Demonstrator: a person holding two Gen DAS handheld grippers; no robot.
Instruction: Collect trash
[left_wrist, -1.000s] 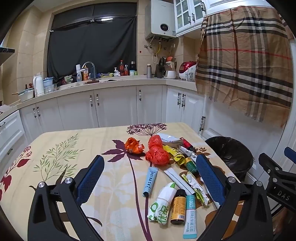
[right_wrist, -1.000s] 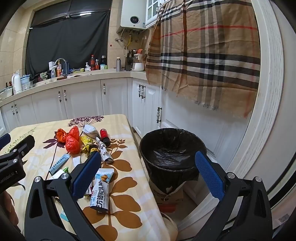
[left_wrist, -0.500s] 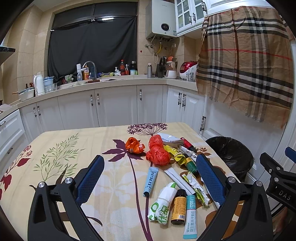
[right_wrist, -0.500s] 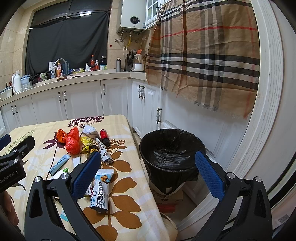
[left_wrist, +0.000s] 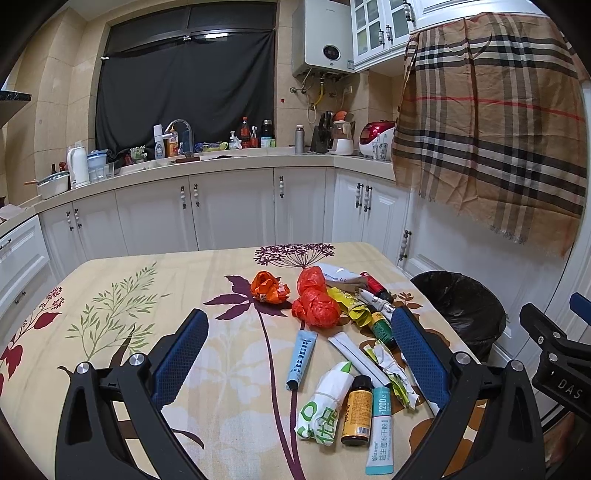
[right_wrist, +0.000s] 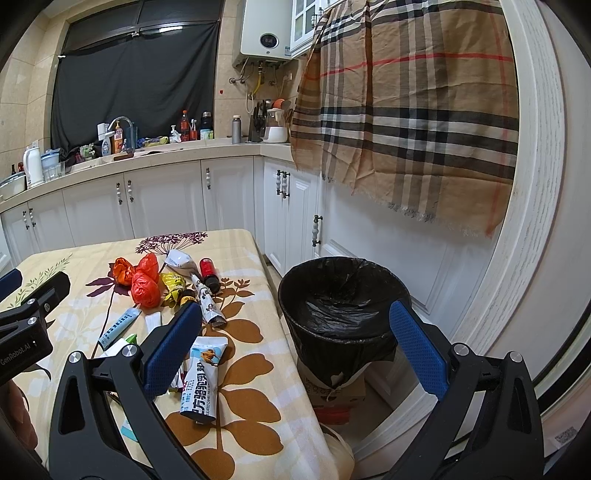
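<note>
- Kitchen cabinets and a cluttered counter form the backdrop; nearer, a table (left_wrist: 110, 314) under a flowered cloth carries the litter.
- Left gripper (left_wrist: 299, 354) hangs above the table with its jaws spread wide and nothing between them.
- Right gripper (right_wrist: 295, 343) is likewise wide open and empty, held over the table's edge and facing the black-lined trash bin (right_wrist: 343, 299), which stands on the floor just beside the table.
- Between the left jaws lie the nearest pieces: a blue tube (left_wrist: 302, 358), a green-and-white crumpled packet (left_wrist: 325, 406), a small brown bottle (left_wrist: 357, 410) and a teal tube (left_wrist: 380, 428).
- Farther out sit two red plastic bags (left_wrist: 314, 302), an orange wrapper (left_wrist: 267, 288), a yellow wrapper (left_wrist: 351, 306) and a small red bottle (left_wrist: 375, 284).
- From the right wrist view, a white squeezed tube (right_wrist: 201, 376) lies nearest the table's edge.
- Handling, as I judge it: everything looks light. The bags and wrappers are soft and will crush, so pinch them across the bunched middle. The tubes are flat and slippery; take them across the body, not the crimped tail. The bottles are stiff, round and likely to roll, so close squarely across the barrel.
- Nothing appears to be collected yet; whether the bin holds anything cannot be told.
</note>
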